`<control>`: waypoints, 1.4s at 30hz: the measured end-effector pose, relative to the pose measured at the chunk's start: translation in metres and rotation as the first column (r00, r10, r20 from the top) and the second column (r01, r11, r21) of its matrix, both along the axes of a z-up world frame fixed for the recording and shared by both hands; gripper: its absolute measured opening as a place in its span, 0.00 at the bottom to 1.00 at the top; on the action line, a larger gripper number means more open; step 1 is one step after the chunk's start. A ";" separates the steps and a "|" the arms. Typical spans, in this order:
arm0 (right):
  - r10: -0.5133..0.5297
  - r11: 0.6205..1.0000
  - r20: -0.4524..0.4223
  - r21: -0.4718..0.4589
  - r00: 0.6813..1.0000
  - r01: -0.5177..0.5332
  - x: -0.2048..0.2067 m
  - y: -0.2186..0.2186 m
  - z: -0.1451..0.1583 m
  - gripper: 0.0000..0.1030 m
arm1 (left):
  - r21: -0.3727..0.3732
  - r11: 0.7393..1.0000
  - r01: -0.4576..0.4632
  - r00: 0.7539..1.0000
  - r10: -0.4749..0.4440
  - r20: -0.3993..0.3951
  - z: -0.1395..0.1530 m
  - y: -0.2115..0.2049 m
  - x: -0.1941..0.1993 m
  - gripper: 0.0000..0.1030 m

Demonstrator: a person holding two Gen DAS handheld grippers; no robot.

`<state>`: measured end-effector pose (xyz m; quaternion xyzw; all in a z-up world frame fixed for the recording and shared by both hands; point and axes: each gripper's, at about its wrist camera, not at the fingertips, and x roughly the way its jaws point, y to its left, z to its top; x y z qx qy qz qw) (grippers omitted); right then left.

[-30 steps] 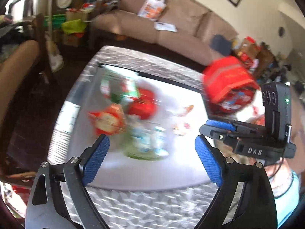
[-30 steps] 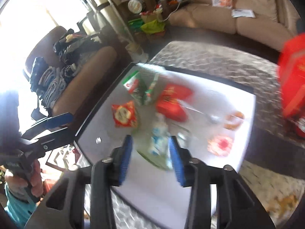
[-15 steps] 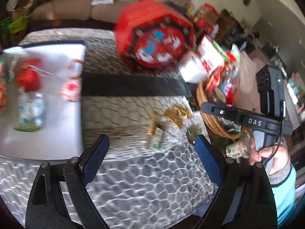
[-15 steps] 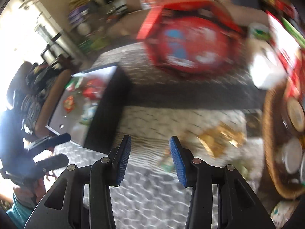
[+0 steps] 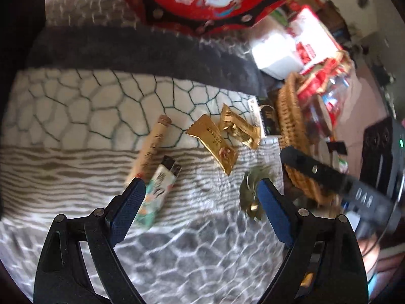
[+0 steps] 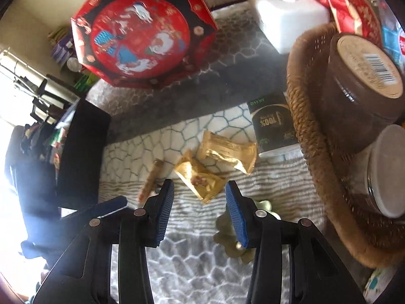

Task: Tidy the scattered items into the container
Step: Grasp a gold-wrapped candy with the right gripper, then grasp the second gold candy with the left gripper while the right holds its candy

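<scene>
— Both grippers are black frames with ribbed blue pads. How do they stand?

— Left gripper [image 5: 200, 207] is spread wide and empty above the patterned cloth [image 5: 76, 116]. Right gripper [image 6: 200, 210] has its jaws partly apart, with nothing between them.

— What lies scattered?

— Two crinkled gold foil packets [image 6: 202, 177], one just left of the other, with overlapping ends. Left of them is a tan paper-wrapped tube [image 5: 150, 152], long and round. A flat printed lighter [image 5: 157, 190] with a black cap sits just near of it, beside the left pad. A crumpled greenish-gold foil piece [image 5: 249, 190] lies near the right pad.

— And the container?

— Right of the packets: a round woven wicker basket [image 6: 311, 152], coiled rim, holding brown jars with flat lids [image 6: 367, 60]. A dark printed box [image 6: 273, 126] sits against its left wall. Farther off are an octagonal red tin [image 6: 141, 33] and a white plastic tissue box [image 6: 286, 17].
</scene>
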<state>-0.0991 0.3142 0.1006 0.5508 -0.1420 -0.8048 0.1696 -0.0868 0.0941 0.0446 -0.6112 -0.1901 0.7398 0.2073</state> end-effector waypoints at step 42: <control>0.264 0.959 -0.094 0.134 0.960 -0.250 -0.008 0.036 0.053 0.27 | 0.013 0.959 -0.284 0.946 0.278 0.168 -0.021 0.054 -0.017 0.86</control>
